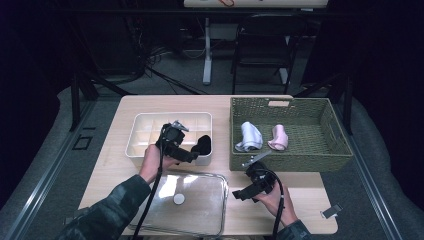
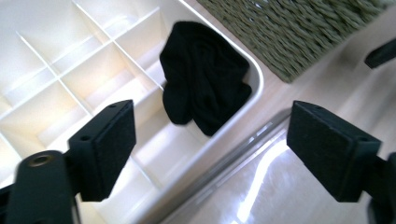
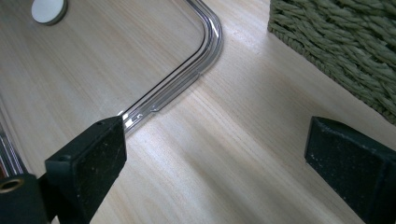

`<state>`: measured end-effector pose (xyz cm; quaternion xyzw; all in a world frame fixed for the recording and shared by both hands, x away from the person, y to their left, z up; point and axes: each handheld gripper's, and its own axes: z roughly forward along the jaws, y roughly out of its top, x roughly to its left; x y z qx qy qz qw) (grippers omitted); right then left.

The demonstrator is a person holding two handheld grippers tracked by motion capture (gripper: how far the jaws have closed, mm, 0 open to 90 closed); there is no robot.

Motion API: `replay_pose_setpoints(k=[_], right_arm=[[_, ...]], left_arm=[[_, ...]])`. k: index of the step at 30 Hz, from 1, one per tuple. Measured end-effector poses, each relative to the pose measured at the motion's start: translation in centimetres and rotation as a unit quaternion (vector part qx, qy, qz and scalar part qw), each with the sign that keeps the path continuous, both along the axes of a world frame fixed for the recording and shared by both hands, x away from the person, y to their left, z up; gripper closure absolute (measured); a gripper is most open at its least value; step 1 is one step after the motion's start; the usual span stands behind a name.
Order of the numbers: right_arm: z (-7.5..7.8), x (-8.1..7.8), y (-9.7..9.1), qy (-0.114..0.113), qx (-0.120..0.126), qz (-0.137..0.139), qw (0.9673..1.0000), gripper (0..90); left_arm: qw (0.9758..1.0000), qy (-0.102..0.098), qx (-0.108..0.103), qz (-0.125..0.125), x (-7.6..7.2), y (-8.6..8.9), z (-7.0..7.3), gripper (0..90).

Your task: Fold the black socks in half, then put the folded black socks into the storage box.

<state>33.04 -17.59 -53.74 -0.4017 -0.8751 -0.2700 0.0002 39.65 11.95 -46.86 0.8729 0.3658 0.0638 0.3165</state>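
Now our left claw (image 2: 210,154) stands wide open and empty, just short of the black sock (image 2: 203,77) lying in the divided box's (image 2: 254,79) corner compartment ahead. We should lift straight away, jaws wide, without snagging it.

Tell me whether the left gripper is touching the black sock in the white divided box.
Apart. In the left gripper view the left gripper stands open, and the black sock lies in a corner compartment of the white divided box, well beyond both pads.

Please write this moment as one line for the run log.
left claw: open, empty | black sock: lying in corner compartment of divided white box | right claw: open above table
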Motion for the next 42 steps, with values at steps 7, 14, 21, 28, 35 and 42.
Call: replay_pose_setpoints(k=[7,14,21,28,35,42], right_arm=[[0.2,-0.2,0.3,-0.014,0.005,0.001,0.9999,0.7],[0.3,-0.3,0.4,-0.017,0.000,0.002,0.9999,0.0],[0.3,-0.4,0.5,-0.018,-0.001,0.004,0.9998,0.0],[0.4,-0.5,0.7,-0.020,0.003,0.008,0.9998,0.0],[0.4,-0.5,0.9,-0.018,-0.007,0.021,0.9996,0.0],[0.5,-0.8,1.3,-0.025,-0.014,0.037,0.9989,0.0]], left_arm=[[0.9999,-0.010,0.002,-0.003,-2.8,0.7,-0.5,8.1],[0.9998,-0.009,0.003,0.015,-3.7,2.2,-1.7,7.1],[0.9995,-0.008,0.013,0.029,-4.6,3.4,-2.6,5.3],[0.9989,-0.020,0.021,0.036,-5.6,4.0,-3.1,3.6],[0.9986,-0.016,0.041,0.029,-7.5,4.0,-4.0,0.2],[0.9990,-0.007,0.038,0.023,-8.9,4.6,-4.5,0.0]])
